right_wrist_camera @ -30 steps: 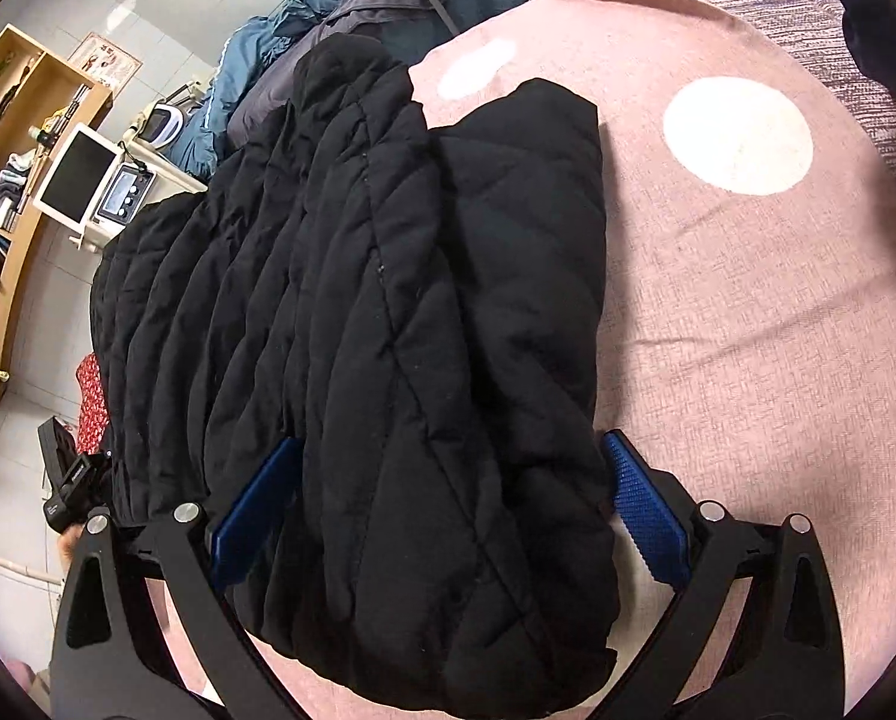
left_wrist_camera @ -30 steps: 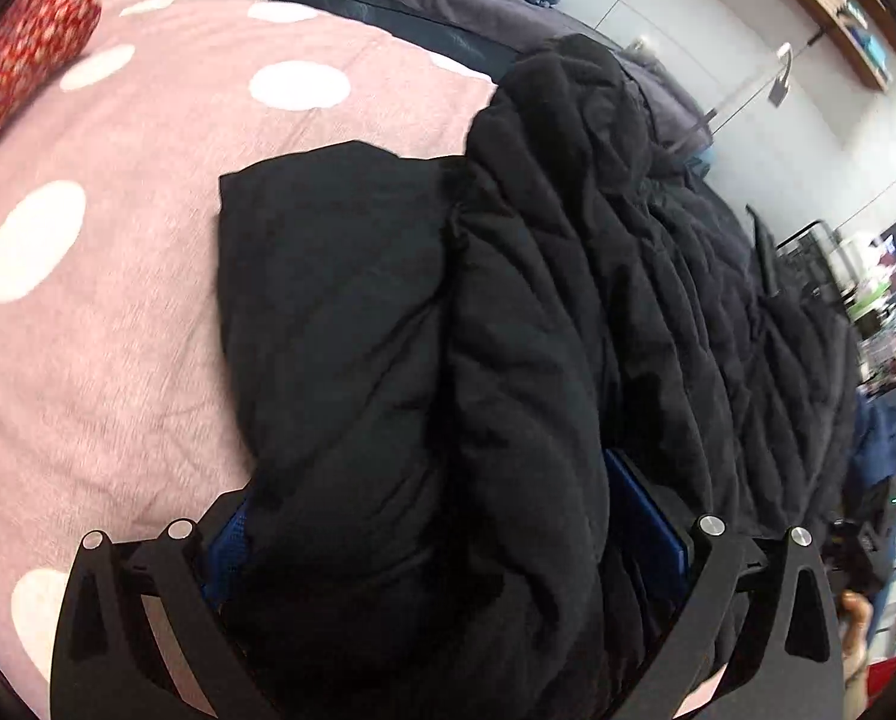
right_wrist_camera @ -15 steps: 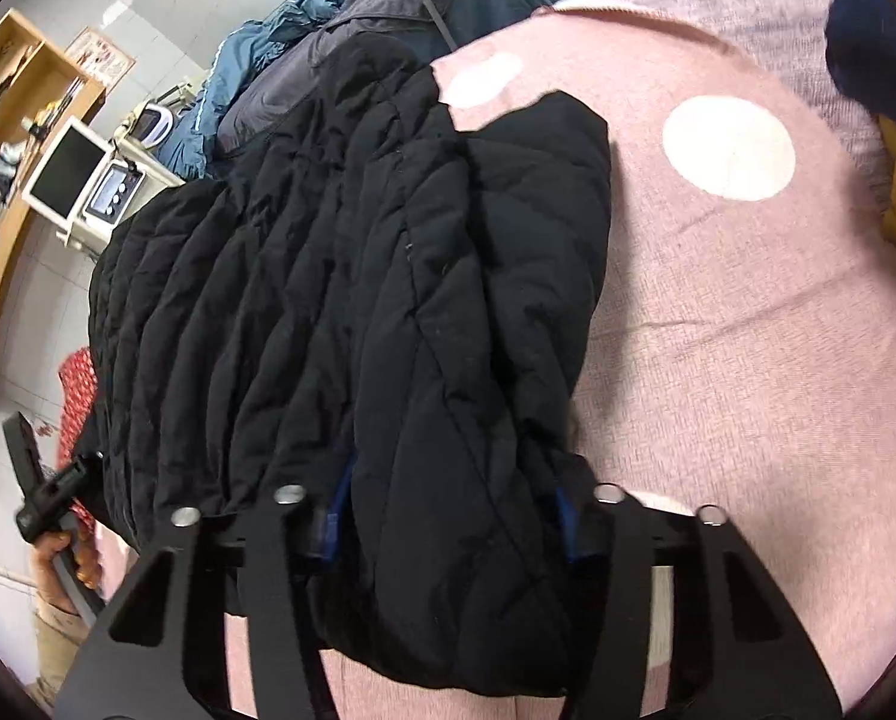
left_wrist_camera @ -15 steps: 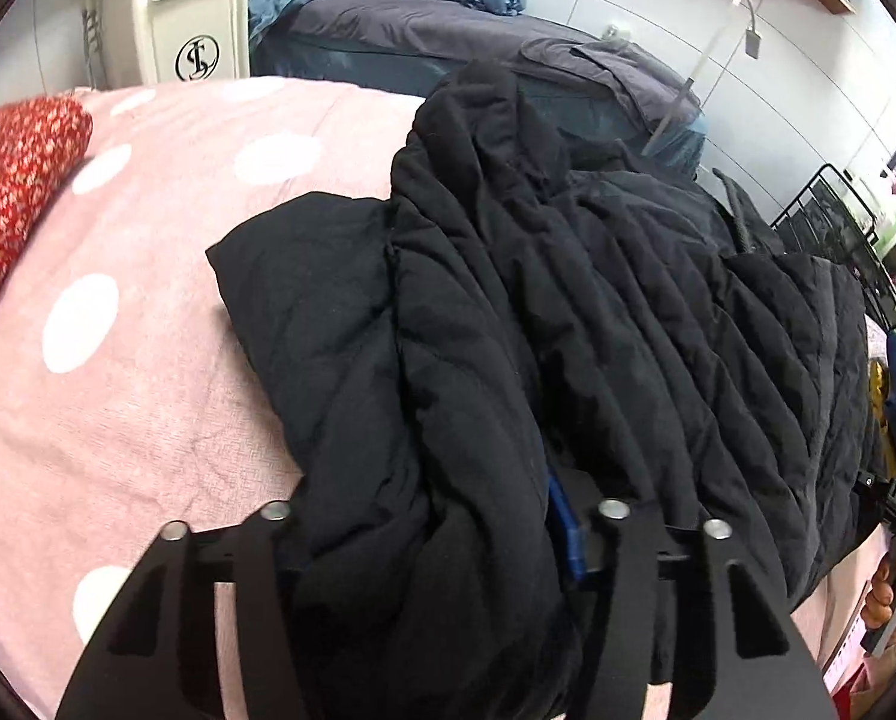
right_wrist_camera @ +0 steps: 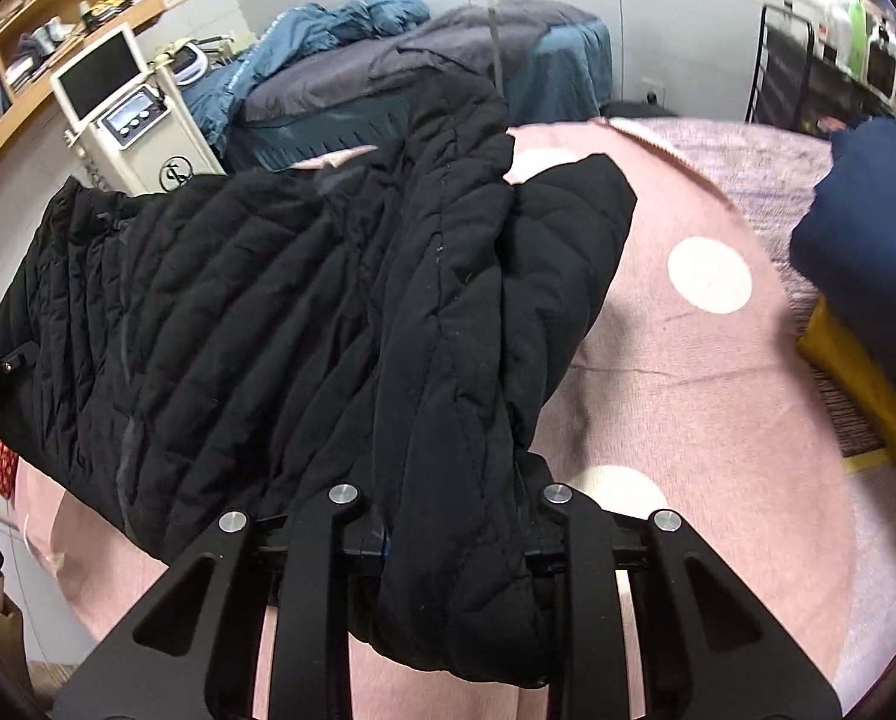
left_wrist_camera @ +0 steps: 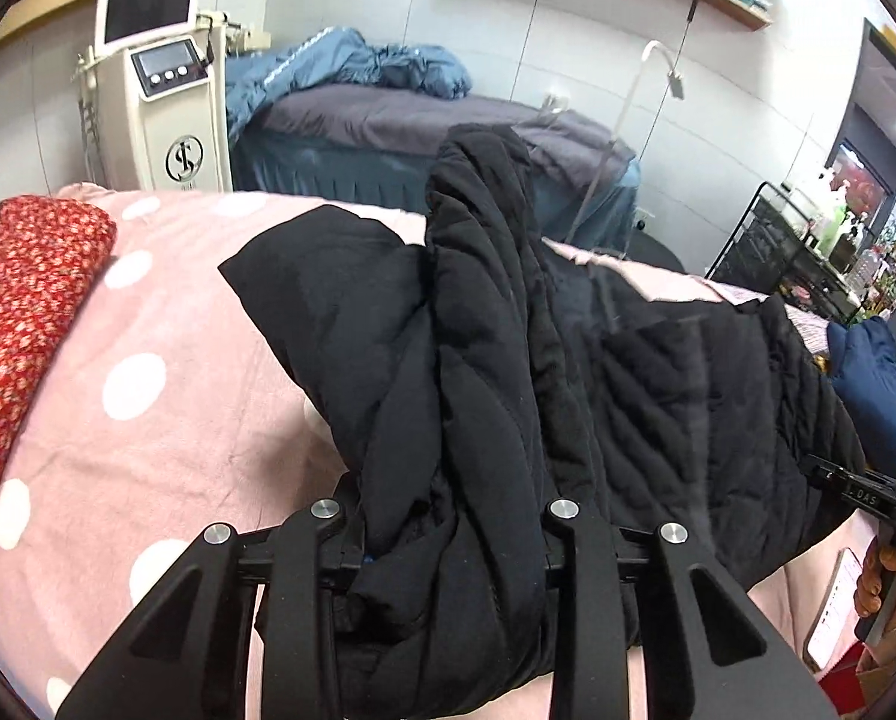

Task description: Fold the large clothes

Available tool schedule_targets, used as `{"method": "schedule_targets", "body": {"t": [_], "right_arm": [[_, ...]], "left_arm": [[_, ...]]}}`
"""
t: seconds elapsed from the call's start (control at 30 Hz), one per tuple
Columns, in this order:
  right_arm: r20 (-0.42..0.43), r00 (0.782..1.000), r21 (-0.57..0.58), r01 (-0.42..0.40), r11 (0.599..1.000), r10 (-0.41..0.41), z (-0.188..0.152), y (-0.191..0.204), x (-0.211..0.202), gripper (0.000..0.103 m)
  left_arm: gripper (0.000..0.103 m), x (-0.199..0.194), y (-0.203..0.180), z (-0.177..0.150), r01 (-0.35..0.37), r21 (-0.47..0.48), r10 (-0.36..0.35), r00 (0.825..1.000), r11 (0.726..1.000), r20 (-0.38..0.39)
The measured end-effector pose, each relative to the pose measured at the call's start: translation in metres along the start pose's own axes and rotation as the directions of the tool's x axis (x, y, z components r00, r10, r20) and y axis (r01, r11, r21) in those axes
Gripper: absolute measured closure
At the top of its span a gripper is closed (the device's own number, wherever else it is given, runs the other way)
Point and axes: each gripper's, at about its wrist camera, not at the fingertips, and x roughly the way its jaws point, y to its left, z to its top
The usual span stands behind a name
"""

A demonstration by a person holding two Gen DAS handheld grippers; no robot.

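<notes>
A second ago both claws stood spread wide over the black quilted jacket, blue pads showing either side of the cloth. Their jaws have just been closing. Now the left claw pinches a thick bunch of the jacket's near edge, and the right claw pinches another bunch of that edge. The held edge has come up off the bed since then, and the views have tipped up to take in more of the room: a white machine with a screen and a second bed with grey and blue bedding beyond.

The jacket lies across the pink polka-dot bedspread, draped from the two claws toward the bed's far edge, one sleeve or fold spread flat toward the red patterned cushion at the bed's left edge.

The pads are almost wholly buried in cloth; only a sliver of blue shows on each claw. Which part of the jacket each holds cannot be told. In the left view the right hand is cut off at the frame's edge. A dark blue garment at the bed's right edge is blurred.
</notes>
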Motion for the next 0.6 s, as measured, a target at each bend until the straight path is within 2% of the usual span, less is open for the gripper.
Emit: {"method": "schedule_targets", "body": {"t": [0.2,0.3,0.47,0.6], "right_arm": [[0.023,0.999,-0.082,0.027,0.996,-0.026,-0.031,0.016,-0.026,0.078],[0.027,0.999,-0.106,0.045,0.993,-0.042,-0.041,0.021,-0.031,0.078],[0.040,0.997,-0.157,0.071,0.985,-0.066,-0.041,0.031,-0.037,0.079],[0.078,0.993,-0.237,0.106,0.966,-0.090,-0.035,0.052,-0.044,0.082]], "left_arm": [[0.074,-0.032,0.005,-0.037,-0.017,-0.070,0.019,1.000,0.997,0.024],[0.074,-0.045,0.003,-0.050,-0.039,-0.056,0.041,0.999,0.998,0.029],[0.074,-0.054,-0.001,-0.043,-0.049,-0.034,0.051,0.998,0.998,0.049],[0.074,-0.073,-0.001,-0.036,-0.047,-0.027,0.050,0.992,0.999,0.114]]}}
